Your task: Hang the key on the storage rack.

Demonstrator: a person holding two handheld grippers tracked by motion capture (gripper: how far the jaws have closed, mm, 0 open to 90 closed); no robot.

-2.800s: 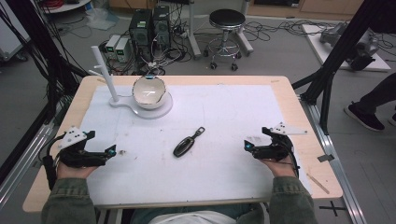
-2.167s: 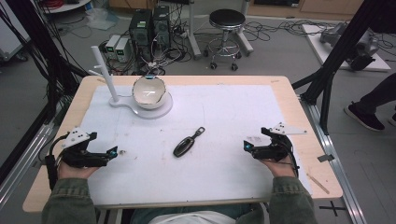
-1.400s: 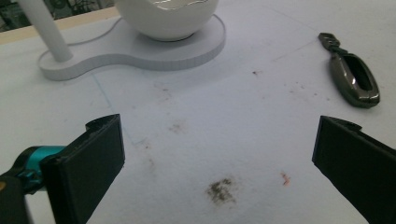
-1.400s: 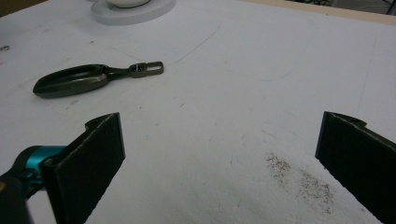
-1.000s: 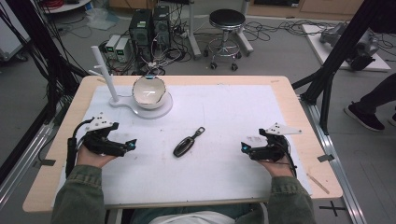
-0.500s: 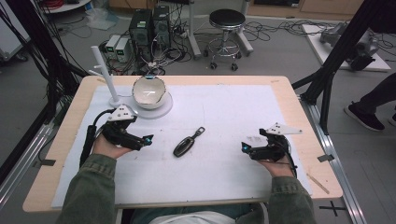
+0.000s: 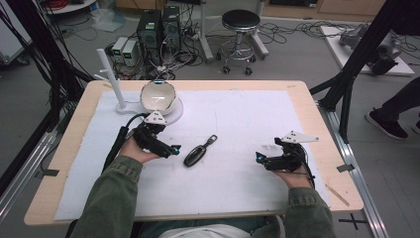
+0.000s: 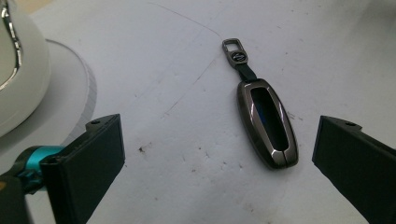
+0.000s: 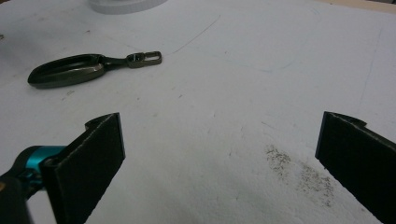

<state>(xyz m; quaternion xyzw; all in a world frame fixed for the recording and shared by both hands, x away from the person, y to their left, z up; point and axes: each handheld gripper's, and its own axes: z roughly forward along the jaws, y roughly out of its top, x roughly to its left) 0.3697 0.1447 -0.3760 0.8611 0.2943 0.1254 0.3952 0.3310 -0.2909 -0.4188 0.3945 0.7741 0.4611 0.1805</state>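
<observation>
One camera sits high above my side of the surface (image 7: 237, 114), looking forward and down across it to the floor beyond. The one on my left gripper (image 7: 174, 149) looks steeply down from close above the key fob (image 8: 267, 122). The one on my right gripper (image 7: 258, 157) looks low and flat across the white sheet, the same fob farther off. All three share that fob.

A white bowl (image 7: 158, 95) sits on a round white base (image 7: 174, 110) at the worktop's (image 7: 69, 148) far left, a white post (image 7: 110, 74) beside it. White sheeting (image 7: 247, 114) covers the worktop. A stool (image 7: 240, 22) stands on the floor beyond.
</observation>
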